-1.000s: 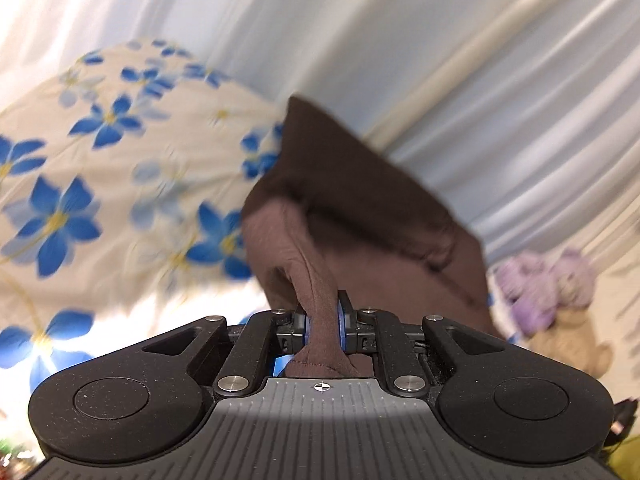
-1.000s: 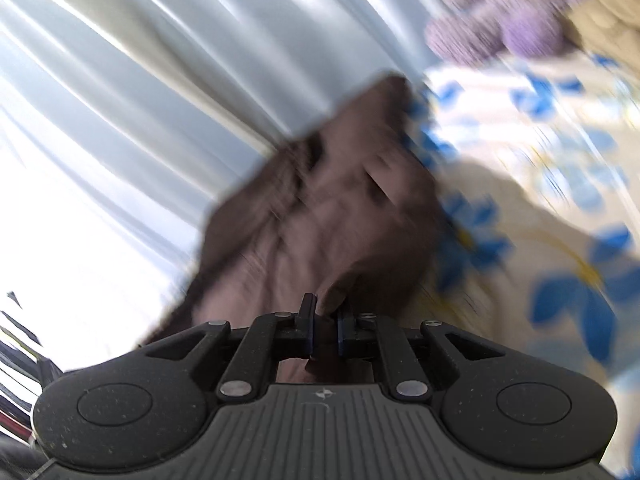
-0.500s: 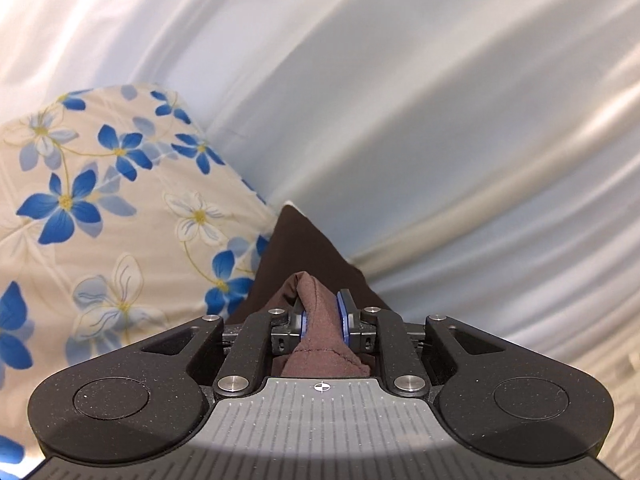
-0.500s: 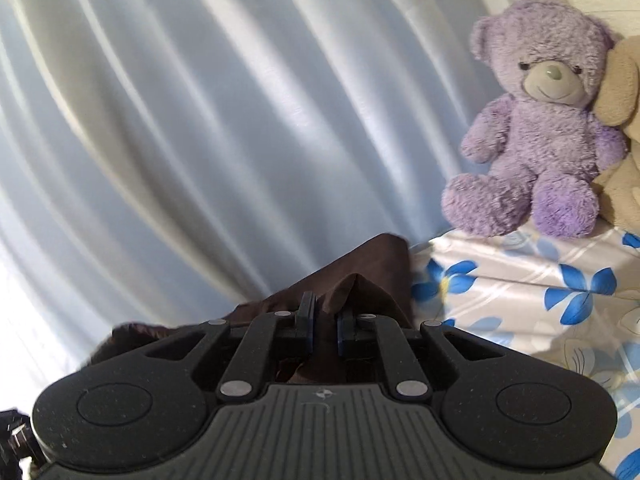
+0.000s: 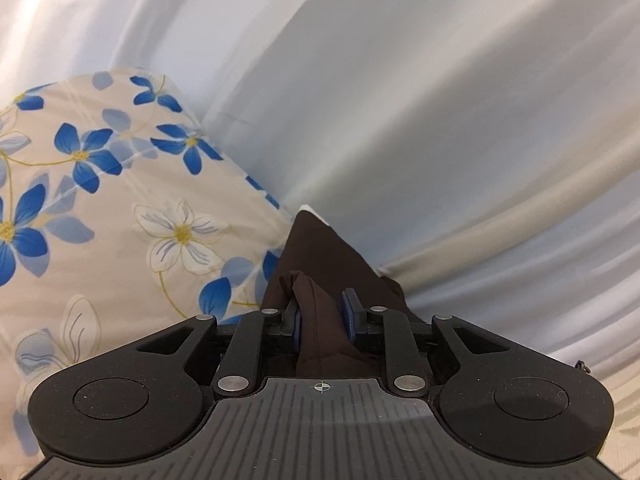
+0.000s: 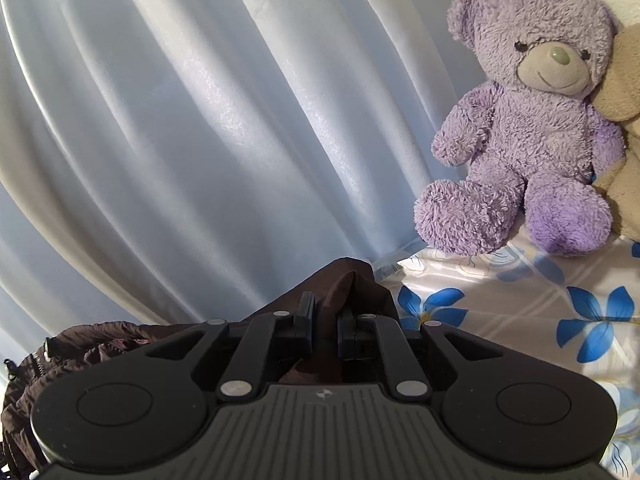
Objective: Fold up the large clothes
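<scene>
The brown garment (image 5: pixel 320 264) is soft, limp and light by the look of it, so best taken by a hem or corner: the left claw (image 5: pixel 323 314) is opening around a bunched fold with a gap at the right pad, while the right claw (image 6: pixel 324 322) pinches another fold tight. Both ends sit at the far edge of the bed (image 5: pixel 120 240), against the curtain (image 6: pixel 200 120). Only the right view shows the purple teddy bear (image 6: pixel 528 120) and gathered cloth trailing off left.

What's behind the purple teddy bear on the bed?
Behind the purple teddy bear hangs a pale blue curtain, and a beige plush toy leans at its side. A strip of light wall shows in the top corner. Whatever lies directly behind the bear's body is covered.
</scene>
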Demonstrator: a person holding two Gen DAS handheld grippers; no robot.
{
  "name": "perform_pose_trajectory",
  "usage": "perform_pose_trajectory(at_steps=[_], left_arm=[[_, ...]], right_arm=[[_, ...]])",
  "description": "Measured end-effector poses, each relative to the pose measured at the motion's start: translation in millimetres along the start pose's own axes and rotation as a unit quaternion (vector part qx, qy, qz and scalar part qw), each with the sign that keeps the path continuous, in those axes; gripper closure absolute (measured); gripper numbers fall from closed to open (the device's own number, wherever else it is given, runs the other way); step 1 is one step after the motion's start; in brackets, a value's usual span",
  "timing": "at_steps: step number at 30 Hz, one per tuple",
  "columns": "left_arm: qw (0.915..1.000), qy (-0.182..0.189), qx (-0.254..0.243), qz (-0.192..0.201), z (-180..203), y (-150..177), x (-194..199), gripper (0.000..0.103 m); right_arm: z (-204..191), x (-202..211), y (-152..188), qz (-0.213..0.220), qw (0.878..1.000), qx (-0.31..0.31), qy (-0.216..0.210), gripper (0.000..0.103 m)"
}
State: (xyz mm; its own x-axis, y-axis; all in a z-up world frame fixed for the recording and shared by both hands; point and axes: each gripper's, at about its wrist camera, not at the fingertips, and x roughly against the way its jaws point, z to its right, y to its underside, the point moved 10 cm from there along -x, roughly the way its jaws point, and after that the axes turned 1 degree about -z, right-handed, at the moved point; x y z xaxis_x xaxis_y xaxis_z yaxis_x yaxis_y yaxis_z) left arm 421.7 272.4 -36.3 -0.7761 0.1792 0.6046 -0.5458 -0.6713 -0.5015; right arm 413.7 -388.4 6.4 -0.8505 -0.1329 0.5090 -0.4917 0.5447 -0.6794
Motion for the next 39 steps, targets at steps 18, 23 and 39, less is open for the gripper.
perform_pose_trajectory(at_steps=[18, 23, 39], left_arm=[[0.9931, -0.038, -0.109, 0.021, -22.0, -0.7, -71.2, 0.008], [0.9872, -0.036, -0.154, -0.02, -17.1, 22.8, -102.7, 0.01], [0.9739, -0.01, -0.201, 0.105, 68.8, -30.8, -21.8, 0.087]], right_arm=[[25.5, -69.9, 10.4, -0.015, 0.993, 0.106, 0.04, 0.031], [38.9, -104.9, 25.4, -0.064, 0.99, 0.113, 0.06, 0.031], [-32.6, -45.9, -6.1, 0.07, 0.976, 0.203, 0.045, 0.093]])
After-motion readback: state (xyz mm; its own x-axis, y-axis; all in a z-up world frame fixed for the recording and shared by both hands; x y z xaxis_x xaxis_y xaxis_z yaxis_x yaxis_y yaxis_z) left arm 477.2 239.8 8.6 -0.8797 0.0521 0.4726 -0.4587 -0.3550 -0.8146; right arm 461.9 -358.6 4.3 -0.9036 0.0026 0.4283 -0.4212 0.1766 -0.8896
